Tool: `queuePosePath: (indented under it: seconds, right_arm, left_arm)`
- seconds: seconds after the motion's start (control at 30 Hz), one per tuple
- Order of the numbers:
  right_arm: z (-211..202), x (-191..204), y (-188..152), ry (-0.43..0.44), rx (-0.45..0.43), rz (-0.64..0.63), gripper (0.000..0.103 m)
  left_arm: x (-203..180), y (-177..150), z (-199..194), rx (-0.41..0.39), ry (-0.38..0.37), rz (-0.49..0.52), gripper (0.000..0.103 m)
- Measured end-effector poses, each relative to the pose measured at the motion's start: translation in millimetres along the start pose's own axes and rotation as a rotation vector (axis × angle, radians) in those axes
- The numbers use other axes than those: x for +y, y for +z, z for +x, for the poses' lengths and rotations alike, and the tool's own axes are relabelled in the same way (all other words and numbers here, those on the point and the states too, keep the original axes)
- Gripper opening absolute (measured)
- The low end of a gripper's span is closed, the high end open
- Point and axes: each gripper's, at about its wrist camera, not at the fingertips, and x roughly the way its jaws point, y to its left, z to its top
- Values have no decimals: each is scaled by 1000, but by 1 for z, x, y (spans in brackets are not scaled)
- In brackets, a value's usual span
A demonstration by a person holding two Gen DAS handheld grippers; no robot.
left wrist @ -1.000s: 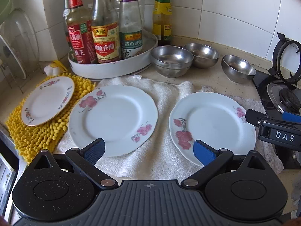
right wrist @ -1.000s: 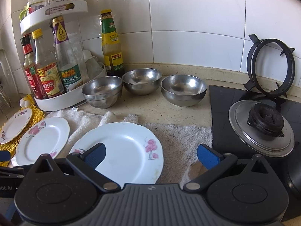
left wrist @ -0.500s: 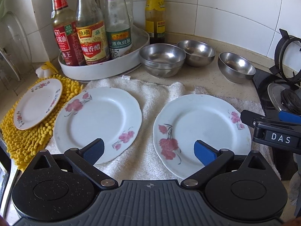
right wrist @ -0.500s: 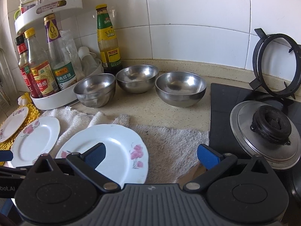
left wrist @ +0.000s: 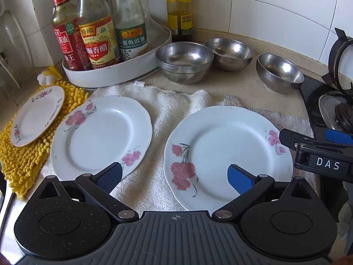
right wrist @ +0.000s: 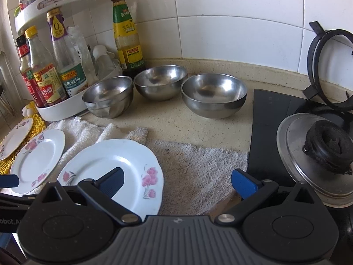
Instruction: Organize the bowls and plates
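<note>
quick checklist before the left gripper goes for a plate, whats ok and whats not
1. Left gripper open and empty: ok.
2. Right gripper open and empty: ok.
3. Right-hand plate lies flat on the towel, nothing on it: ok.
4. Middle plate apart from that plate: ok.
5. Right gripper's finger sits over the right-hand plate's rim: not ok.
6. Steel bowls stand behind the towel, out of the way: ok.
</note>
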Motion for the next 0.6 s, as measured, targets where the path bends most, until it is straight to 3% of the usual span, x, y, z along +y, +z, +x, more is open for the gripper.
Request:
queuePosePath:
  seconds: [0.2, 0.6]
  right_arm:
    - [6, -1, 3, -12, 9, 5, 103]
    - [9, -3, 7, -3, 25, 14, 103]
  left_arm:
    - [-2, 3, 10, 17, 9, -2, 103]
    - [-10, 18, 23, 26, -48, 58, 102]
